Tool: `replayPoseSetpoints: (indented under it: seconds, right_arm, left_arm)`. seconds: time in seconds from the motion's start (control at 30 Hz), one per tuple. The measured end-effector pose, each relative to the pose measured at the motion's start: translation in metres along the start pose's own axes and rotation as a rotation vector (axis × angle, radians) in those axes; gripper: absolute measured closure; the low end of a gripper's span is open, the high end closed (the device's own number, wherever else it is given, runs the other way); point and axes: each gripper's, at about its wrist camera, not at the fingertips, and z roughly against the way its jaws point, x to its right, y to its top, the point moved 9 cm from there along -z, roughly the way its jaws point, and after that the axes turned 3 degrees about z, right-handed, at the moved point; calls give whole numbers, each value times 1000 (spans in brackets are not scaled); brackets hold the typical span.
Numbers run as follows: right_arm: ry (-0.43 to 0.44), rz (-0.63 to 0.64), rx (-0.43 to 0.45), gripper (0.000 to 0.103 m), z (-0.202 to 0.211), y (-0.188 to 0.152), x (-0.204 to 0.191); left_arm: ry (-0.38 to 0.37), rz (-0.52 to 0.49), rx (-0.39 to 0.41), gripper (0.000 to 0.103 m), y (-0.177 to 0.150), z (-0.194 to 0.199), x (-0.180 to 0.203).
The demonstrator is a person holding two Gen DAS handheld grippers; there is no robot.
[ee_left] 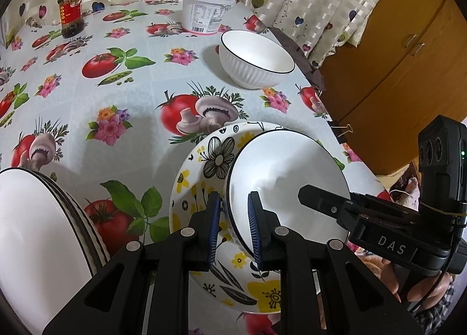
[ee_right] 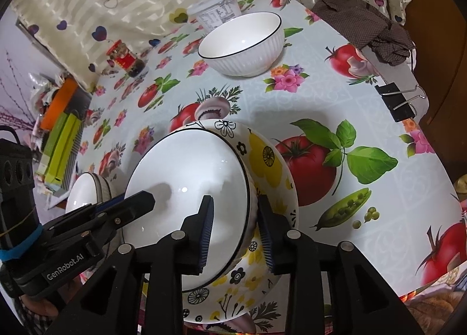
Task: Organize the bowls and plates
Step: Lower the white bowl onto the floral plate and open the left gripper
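Note:
A plain white bowl with a thin black rim (ee_left: 292, 174) (ee_right: 189, 165) lies tilted inside a floral deep plate (ee_left: 216, 154) (ee_right: 262, 157) at the table's near edge. My left gripper (ee_left: 235, 199) is shut on this bowl's left rim. My right gripper (ee_right: 235, 200) straddles the opposite rim, with one pad inside the bowl and one outside. It is open, with a gap showing at the inner pad. A second white bowl, ribbed and black-rimmed (ee_left: 256, 57) (ee_right: 242, 43), stands upright farther back. A striped bowl (ee_left: 32, 233) (ee_right: 87, 192) sits to the left.
A red-lidded jar (ee_left: 70, 11) (ee_right: 125, 57) and a white plastic tub (ee_left: 204, 11) (ee_right: 216, 11) stand near the curtain at the back. A binder clip (ee_left: 341, 130) (ee_right: 394, 98) holds the tablecloth at the right edge, with a wooden cabinet (ee_left: 394, 57) beyond. A brown cloth (ee_right: 364, 25) lies at the far right corner.

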Motion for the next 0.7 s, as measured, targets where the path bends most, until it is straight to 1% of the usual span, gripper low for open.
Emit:
replayPoseSetpoints:
  seconds: [0.1,0.2,0.37,0.7]
  right_arm:
    - [1,0,0,70,1,1,0]
    - [-6,5,6,69,3,3,-1]
    - [-25,25,55,68,17,11,-1]
    - [-27,33,62,67,18,17,1]
  left_arm:
    - [-1,2,2,83,1,0,-1]
    - [1,4,6,83,3,1,-2]
    - [-3,5,20,83,7,5,-1]
    - [-8,-9,35,83,16,9,3]
